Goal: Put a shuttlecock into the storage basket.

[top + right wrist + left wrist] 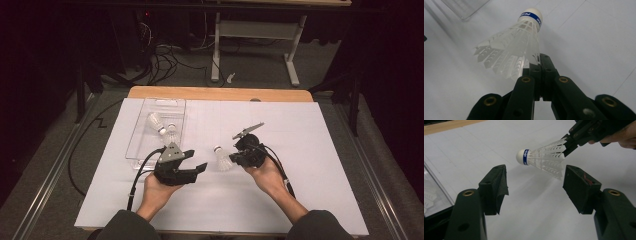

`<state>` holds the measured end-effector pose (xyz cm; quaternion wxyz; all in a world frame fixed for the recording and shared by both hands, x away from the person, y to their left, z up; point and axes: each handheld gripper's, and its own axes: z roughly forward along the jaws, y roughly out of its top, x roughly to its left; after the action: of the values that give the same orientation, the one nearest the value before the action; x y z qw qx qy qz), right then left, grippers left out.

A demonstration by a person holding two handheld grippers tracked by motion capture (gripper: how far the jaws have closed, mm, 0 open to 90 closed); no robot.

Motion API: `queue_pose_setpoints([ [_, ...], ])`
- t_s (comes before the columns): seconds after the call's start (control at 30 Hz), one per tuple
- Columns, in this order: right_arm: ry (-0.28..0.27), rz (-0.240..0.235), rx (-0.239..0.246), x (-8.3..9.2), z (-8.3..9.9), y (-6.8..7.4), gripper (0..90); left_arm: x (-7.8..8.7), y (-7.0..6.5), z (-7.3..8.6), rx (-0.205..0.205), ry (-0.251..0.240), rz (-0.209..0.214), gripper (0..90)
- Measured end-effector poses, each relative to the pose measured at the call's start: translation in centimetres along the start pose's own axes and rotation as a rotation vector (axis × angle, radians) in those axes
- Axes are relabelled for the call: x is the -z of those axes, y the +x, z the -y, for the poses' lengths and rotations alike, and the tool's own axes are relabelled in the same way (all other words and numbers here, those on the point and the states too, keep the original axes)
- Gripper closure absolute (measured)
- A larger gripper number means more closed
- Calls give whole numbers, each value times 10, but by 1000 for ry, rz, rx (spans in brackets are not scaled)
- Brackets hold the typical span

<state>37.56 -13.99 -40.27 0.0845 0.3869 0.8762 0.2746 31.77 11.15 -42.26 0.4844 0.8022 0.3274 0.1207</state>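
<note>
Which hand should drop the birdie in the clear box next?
Probably the right. The right tongs are already shut on the skirt of the birdie, so they could carry it to the clear box. The left tongs are nearer the box but open, holding nothing.

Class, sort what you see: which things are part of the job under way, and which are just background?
In use:
right gripper
held shuttlecock
left gripper, open
clear tray
two shuttlecocks in it

Background:
cables on the floor
white table legs
</note>
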Motion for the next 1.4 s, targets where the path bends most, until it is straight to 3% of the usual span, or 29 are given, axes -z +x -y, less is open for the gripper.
queue_pose_setpoints([
  [0.53,7,-2,10,-1,-5,4,900,-12,-4,-5,0,22,27,370],
  [1.07,6,-5,19,-2,-7,7,900,-30,-12,-11,-17,75,43,388],
  [1.4,4,-7,21,-2,-8,8,900,-35,-15,-14,2,111,41,439],
])
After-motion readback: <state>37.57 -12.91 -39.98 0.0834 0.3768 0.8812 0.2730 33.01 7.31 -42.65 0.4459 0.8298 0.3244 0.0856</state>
